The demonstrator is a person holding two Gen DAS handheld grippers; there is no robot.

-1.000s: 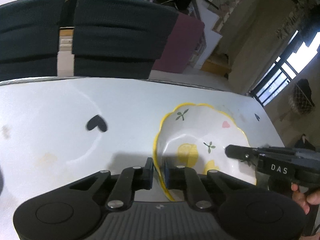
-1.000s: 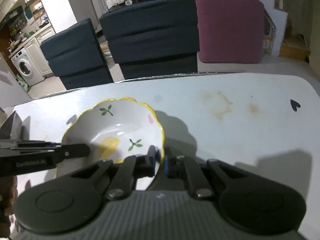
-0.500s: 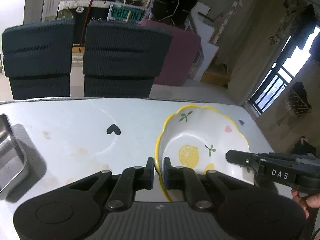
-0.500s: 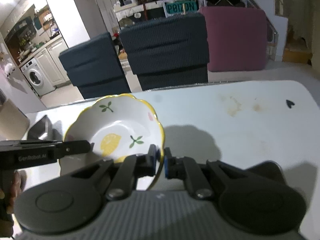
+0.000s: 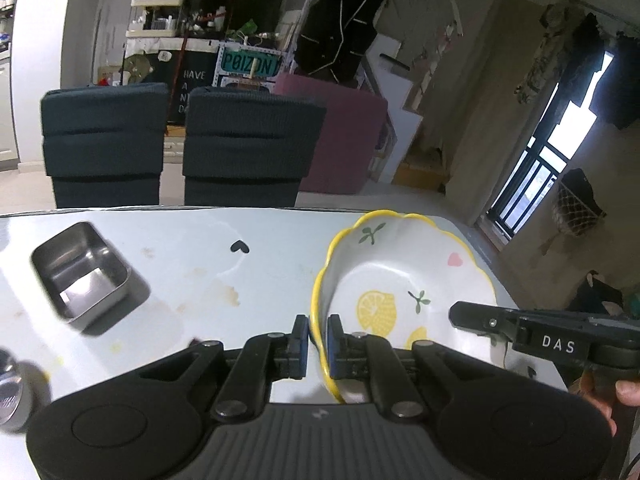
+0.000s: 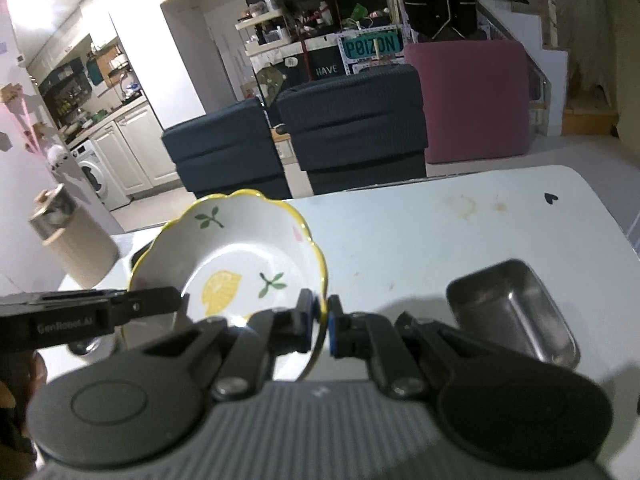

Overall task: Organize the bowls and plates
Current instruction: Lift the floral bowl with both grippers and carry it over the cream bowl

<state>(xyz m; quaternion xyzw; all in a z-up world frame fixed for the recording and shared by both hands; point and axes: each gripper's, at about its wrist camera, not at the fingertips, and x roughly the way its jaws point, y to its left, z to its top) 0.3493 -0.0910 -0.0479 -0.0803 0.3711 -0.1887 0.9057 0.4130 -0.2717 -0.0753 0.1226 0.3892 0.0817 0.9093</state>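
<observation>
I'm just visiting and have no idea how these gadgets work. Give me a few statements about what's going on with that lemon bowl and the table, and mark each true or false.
1. Both the left gripper and the right gripper have their jaws shut on the rim of the lemon bowl. True.
2. The bowl is full of soup. False: it is empty, showing its painted lemons and leaves.
3. A metal tray sits on the white table. True.
4. The metal tray holds a stack of plates. False: nothing is in it.
5. The bowl's rim is yellow. True.
</observation>
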